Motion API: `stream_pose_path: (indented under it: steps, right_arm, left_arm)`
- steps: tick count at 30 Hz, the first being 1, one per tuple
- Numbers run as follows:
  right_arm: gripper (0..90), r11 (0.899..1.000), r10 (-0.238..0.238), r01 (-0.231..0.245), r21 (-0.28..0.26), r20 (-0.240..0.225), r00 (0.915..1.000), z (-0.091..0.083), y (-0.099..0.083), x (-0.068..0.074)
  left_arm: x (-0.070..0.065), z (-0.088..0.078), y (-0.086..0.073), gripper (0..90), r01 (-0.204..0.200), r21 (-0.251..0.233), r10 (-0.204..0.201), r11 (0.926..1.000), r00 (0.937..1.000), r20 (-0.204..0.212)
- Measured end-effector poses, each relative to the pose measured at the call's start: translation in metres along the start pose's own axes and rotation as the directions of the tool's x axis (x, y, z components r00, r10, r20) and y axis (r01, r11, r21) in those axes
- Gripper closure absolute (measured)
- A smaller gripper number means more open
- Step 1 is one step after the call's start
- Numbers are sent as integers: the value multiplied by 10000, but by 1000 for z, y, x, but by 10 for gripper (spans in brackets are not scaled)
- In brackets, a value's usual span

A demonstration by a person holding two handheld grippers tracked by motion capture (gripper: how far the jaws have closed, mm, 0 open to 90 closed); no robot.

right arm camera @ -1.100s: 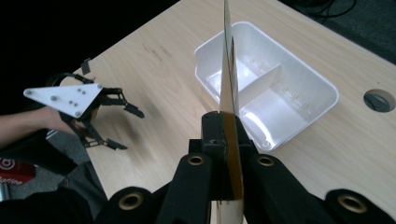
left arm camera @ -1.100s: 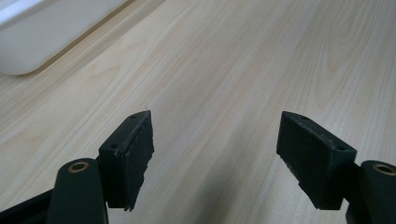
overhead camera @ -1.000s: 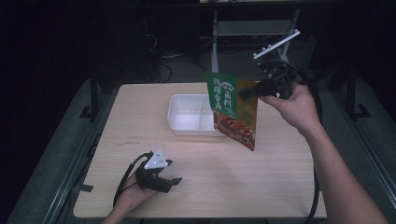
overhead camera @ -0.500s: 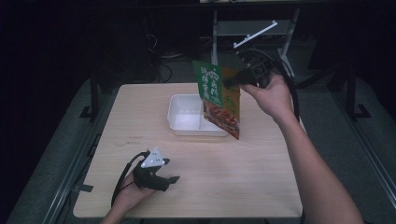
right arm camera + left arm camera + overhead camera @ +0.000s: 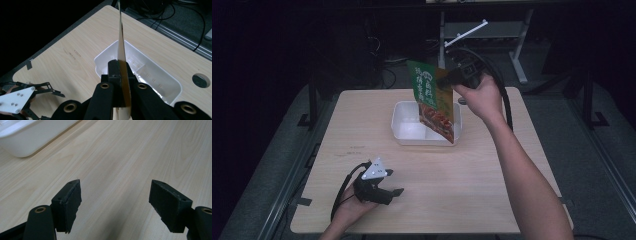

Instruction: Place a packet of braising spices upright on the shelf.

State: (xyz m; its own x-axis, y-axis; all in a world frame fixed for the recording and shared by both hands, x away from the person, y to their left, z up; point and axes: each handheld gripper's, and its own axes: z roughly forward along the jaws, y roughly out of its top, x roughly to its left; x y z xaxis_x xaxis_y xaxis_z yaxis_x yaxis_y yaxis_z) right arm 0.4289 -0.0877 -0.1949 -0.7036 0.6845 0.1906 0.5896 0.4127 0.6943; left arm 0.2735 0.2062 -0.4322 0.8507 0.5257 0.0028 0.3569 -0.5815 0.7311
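High view, table contents: one light wooden table (image 5: pixel 472 200); one white tray (image 5: pixel 408 131) near its centre, toward 12 o'clock; one green food packet (image 5: pixel 432 102) with a dish pictured on its lower half.

Right gripper (image 5: pixel 443 82): you hold it raised above the tray, at about 1 o'clock from the table's centre. Its jaws are pressed together on the packet's upper edge. The packet hangs tilted, its bottom corner over the tray's 3 o'clock end; whether it touches the tray cannot be told. Your right hand (image 5: pixel 477 97) wraps the handle, and a black cable (image 5: pixel 504 100) loops behind the wrist.

Right gripper view: the packet (image 5: pixel 120 37) shows edge-on, pinched between the jaws, with the tray (image 5: pixel 160 75) below it and a round hole (image 5: pixel 201 80) in the table at 3 o'clock.

Left gripper (image 5: pixel 393 192): you rest it on the table at about 7 o'clock, well apart from the tray, with a white three-cornered plate (image 5: pixel 375 170) on top.

Left gripper view: the jaws stand wide apart with bare wood between them; a corner of the tray (image 5: pixel 30 135) sits at 11 o'clock.
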Motion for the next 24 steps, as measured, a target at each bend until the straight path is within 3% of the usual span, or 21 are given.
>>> stream_pose_path:
  steps: [24]
  right_arm:
    - [896, 9995, -78, 94, -311, 510, 9987, 53, 25, 7]
  left_arm:
    - [-1, 1, 0, 239, -62, 103, 61, 9999, 10000, 35]
